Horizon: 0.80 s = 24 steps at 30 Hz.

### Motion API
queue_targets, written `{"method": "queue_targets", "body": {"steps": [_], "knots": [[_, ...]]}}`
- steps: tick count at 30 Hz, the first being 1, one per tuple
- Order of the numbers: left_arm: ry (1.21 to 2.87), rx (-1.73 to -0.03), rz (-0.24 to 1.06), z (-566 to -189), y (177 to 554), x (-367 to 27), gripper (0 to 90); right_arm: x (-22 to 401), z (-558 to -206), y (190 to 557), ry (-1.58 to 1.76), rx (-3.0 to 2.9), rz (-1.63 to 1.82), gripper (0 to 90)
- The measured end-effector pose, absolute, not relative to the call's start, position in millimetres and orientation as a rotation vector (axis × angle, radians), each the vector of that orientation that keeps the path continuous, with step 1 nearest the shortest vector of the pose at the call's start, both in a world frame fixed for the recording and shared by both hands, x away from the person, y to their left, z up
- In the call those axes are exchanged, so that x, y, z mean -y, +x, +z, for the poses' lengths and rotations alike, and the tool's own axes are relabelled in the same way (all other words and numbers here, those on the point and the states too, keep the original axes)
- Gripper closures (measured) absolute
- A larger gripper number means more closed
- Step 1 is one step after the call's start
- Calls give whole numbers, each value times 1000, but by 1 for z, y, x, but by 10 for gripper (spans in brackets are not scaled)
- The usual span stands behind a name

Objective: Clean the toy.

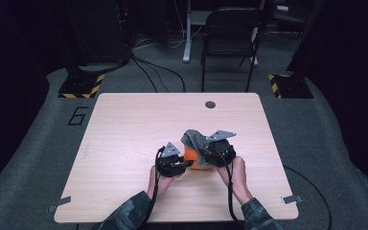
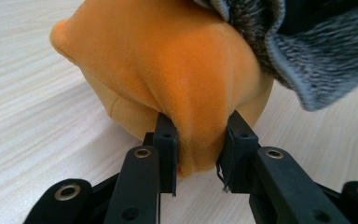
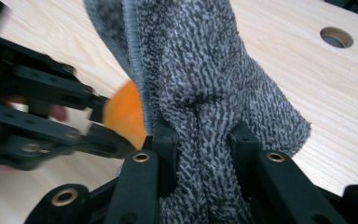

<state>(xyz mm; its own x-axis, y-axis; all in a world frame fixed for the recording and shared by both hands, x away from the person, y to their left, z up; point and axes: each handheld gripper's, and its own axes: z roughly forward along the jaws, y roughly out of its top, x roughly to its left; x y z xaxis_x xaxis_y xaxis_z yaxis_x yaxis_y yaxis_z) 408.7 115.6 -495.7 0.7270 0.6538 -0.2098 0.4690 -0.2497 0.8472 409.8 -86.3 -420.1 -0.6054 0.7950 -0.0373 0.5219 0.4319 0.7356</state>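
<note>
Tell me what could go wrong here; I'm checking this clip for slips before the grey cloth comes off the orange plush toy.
1. The left tool pinches only a small fold of the orange plush toy; a pull might slide it free.
2. The right tool is clamped on the grey cloth, which lies over the toy, so pulling may drag the toy across the table.

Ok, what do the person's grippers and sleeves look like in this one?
The left gripper and right gripper are black, each topped by a grey three-cornered plate. Black cables trail back along the forearms. In the gripper views the jaws are black linkage bars with metal-ringed rivet holes, ending in flat black pads. The sleeves are a dark green camouflage pattern.
</note>
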Motion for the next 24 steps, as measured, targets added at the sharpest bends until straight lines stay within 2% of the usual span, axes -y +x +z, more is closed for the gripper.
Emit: {"method": "queue_targets", "body": {"steps": [9, 17, 24], "knots": [[1931, -832, 255, -495, 406, -112, 708, 107, -423, 411, 1142, -2298, 938, 700], [1947, -812, 266, -495, 407, -112, 704, 138, -440, 424, 1268, -2307, 866, 699], [1934, -825, 246, -496, 409, -113, 696, 158, -481, 442, 1388, -2314, 707, 694]]}}
